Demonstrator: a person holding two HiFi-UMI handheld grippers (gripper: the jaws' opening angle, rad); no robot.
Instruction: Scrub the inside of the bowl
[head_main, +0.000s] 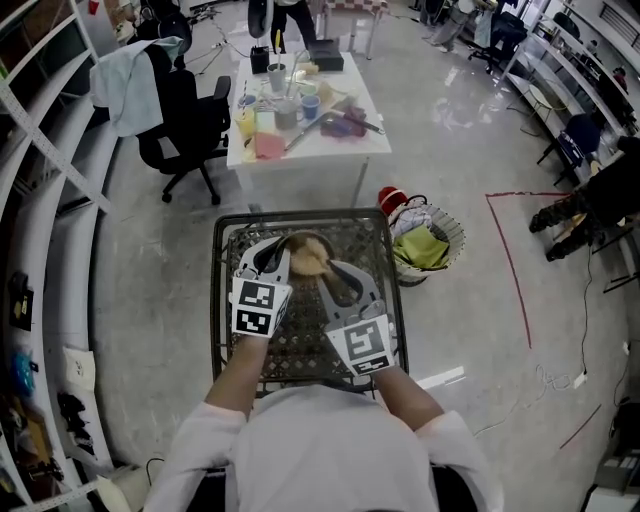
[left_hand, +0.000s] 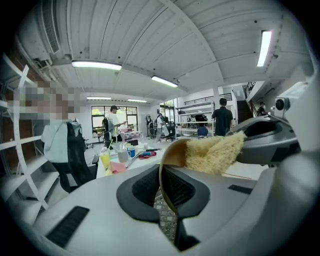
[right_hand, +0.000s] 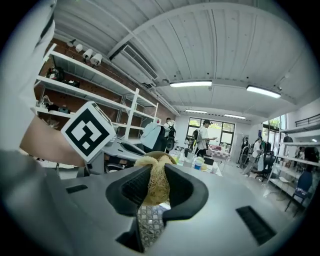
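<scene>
In the head view both grippers are raised over a black wire-mesh table (head_main: 300, 215). My left gripper (head_main: 283, 258) is shut on the rim of a brown bowl (head_main: 298, 246), which it holds tilted on edge. In the left gripper view the thin bowl (left_hand: 167, 165) rim runs between the jaws of the left gripper (left_hand: 165, 192). My right gripper (head_main: 325, 270) is shut on a yellow fibrous scrubber (head_main: 314, 262) that lies against the bowl's inside. The right gripper view shows the scrubber (right_hand: 154, 182) pinched between the pads of the right gripper (right_hand: 152, 192). The scrubber (left_hand: 215, 152) bulges from the bowl's mouth.
Beyond the mesh table stands a white table (head_main: 340, 145) with cups and small items. A black office chair (head_main: 185, 125) with a pale cloth is to its left. A wire waste basket (head_main: 430, 245) with green cloth sits to the right, near a red floor line (head_main: 510, 265).
</scene>
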